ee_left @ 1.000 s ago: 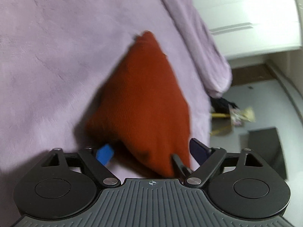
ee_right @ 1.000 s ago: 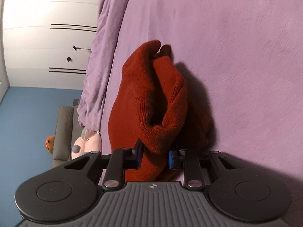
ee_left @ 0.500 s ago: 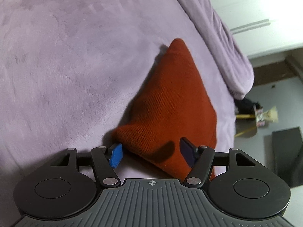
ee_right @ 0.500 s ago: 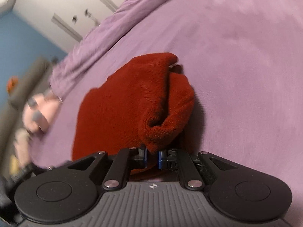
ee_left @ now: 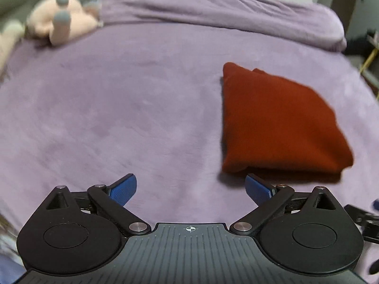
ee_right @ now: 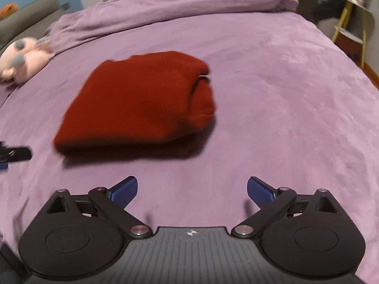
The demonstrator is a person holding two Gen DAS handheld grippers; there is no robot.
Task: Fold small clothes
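Observation:
A red knit garment (ee_left: 277, 120) lies folded in a thick flat stack on the purple bedspread (ee_left: 118, 108). In the left wrist view it is ahead and to the right of my left gripper (ee_left: 190, 188), which is open, empty and pulled back from it. In the right wrist view the garment (ee_right: 139, 101) lies ahead and to the left of my right gripper (ee_right: 191, 189), which is also open and empty, clear of the cloth. A part of the left gripper (ee_right: 14, 153) shows at the left edge of the right wrist view.
A pink plush toy (ee_left: 56, 23) lies at the far left of the bed, also in the right wrist view (ee_right: 21, 59). A bunched purple blanket (ee_left: 225, 11) runs along the far side. A yellow chair (ee_right: 350, 28) stands beyond the bed's right edge.
My right gripper has let go of the garment and opened. Both grippers have drawn back and levelled out, and the garment now lies folded flat on the bed.

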